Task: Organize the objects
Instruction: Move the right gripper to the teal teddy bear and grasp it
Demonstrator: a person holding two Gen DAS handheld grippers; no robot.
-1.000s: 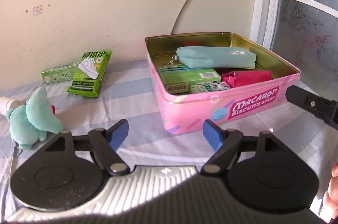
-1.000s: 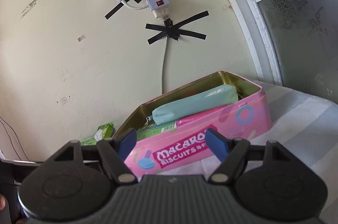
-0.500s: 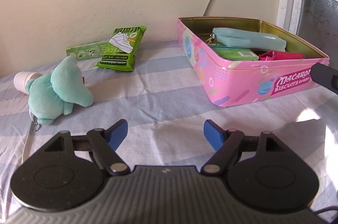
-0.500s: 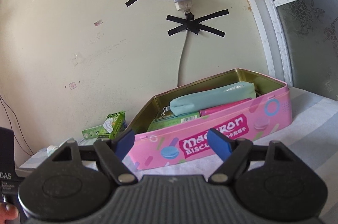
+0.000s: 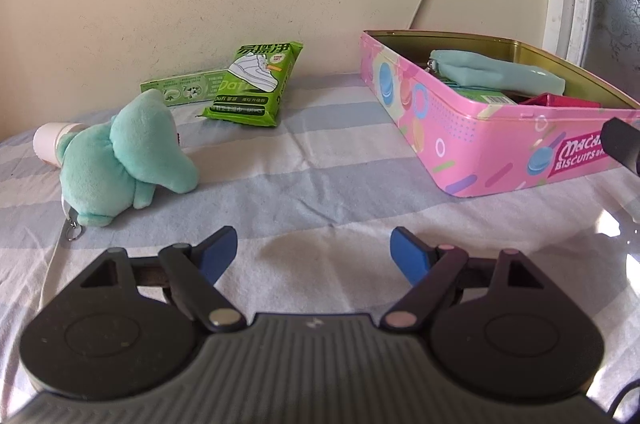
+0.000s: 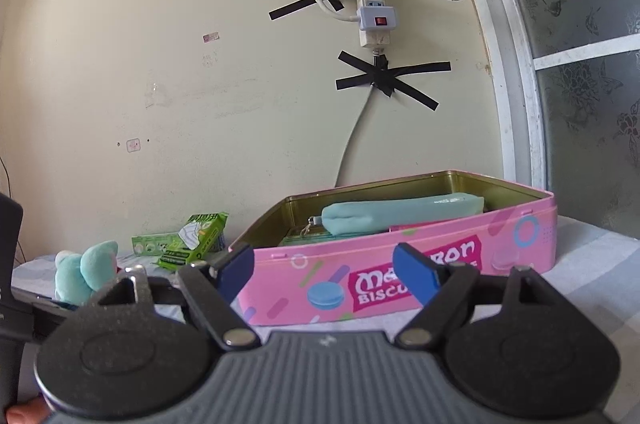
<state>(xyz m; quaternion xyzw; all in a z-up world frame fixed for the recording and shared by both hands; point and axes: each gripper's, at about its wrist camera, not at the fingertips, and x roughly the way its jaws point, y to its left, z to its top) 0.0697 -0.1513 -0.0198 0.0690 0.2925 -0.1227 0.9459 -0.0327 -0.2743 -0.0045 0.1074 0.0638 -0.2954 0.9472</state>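
Two claws, left [image 5: 312,248] and right [image 6: 323,268], gape empty; soft plush elephant [image 5: 120,156] could slip, squashing under pinch.

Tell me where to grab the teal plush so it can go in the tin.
Grip the plush across its rounded body, coming from above with the left gripper, whose open jaws are empty. It lies on its side; the body is the bulkiest, softest part, and the bottle crowds its far end.

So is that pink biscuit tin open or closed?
Open. The pink biscuit tin has no lid on it; you look straight in at a teal pouch lying on boxes.
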